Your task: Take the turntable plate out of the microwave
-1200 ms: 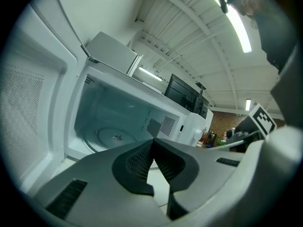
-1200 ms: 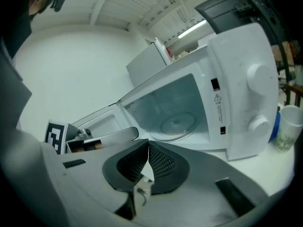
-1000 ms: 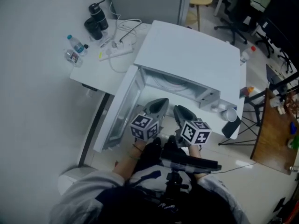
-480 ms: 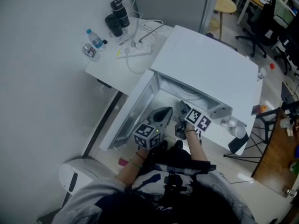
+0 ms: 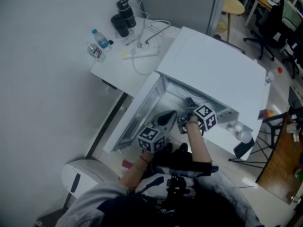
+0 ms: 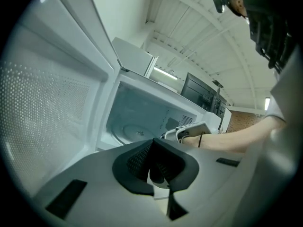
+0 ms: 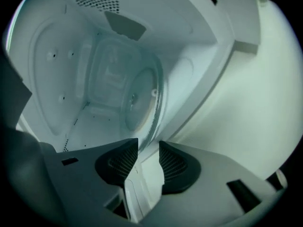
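The white microwave [image 5: 215, 72] stands with its door [image 5: 135, 119] swung open to the left. Its glass turntable plate [image 7: 142, 96] lies on the cavity floor and also shows as the plate [image 6: 135, 132] in the left gripper view. My right gripper [image 7: 148, 148] reaches into the opening, rolled on its side, jaws open with the plate's near rim in the gap. In the head view the right gripper [image 5: 188, 109] is at the cavity mouth. My left gripper [image 6: 154, 168] is shut and empty, and this left gripper [image 5: 165, 118] hangs just outside, beside the door.
A white table [image 5: 118, 65] at the back left carries a water bottle [image 5: 98, 39], dark flasks [image 5: 124, 13] and a power strip [image 5: 140, 53] with cables. Cups [image 5: 241, 135] sit right of the microwave. A white bin [image 5: 80, 179] stands on the floor at lower left.
My right gripper has gone forward and down into the microwave opening and rolled onto its side. The left gripper has hardly shifted. The head view has swung slightly.
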`<state>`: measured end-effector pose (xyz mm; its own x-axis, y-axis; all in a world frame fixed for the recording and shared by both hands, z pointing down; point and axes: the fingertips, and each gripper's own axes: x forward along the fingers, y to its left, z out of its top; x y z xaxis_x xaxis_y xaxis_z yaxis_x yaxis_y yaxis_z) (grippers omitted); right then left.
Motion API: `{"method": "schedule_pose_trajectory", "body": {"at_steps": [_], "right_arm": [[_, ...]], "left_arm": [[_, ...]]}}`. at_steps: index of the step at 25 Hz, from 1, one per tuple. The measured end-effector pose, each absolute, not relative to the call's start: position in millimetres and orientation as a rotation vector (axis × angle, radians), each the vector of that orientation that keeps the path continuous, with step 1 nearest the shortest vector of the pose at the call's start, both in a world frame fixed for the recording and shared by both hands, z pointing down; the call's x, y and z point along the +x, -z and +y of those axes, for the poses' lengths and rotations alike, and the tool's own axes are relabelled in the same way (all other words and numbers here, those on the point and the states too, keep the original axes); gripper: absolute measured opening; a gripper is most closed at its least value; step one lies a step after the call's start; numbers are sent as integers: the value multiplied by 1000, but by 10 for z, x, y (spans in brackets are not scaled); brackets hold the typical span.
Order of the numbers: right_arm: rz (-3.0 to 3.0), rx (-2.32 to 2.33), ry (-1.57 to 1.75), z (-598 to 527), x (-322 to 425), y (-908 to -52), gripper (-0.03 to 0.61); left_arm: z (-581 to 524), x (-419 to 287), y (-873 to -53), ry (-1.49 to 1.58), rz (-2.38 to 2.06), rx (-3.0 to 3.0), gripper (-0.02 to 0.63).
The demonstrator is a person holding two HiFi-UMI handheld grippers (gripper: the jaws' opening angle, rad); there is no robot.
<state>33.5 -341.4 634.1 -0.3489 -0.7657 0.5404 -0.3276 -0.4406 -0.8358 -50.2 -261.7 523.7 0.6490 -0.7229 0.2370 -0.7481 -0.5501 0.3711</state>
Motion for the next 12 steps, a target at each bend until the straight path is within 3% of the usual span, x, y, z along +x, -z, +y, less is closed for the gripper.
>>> {"method": "schedule_pose_trajectory", "body": {"at_steps": [6,12], "right_arm": [[1324,-1560,1803,-3367,392,-6249,54],[1448,-1559,1707,-3336,611,-6066,38]], "left_arm": [[-2620,-534,-5258,-77,-1157,2420,5],[-2638,-567,-5291,-40,-1164,2383,5]]}}
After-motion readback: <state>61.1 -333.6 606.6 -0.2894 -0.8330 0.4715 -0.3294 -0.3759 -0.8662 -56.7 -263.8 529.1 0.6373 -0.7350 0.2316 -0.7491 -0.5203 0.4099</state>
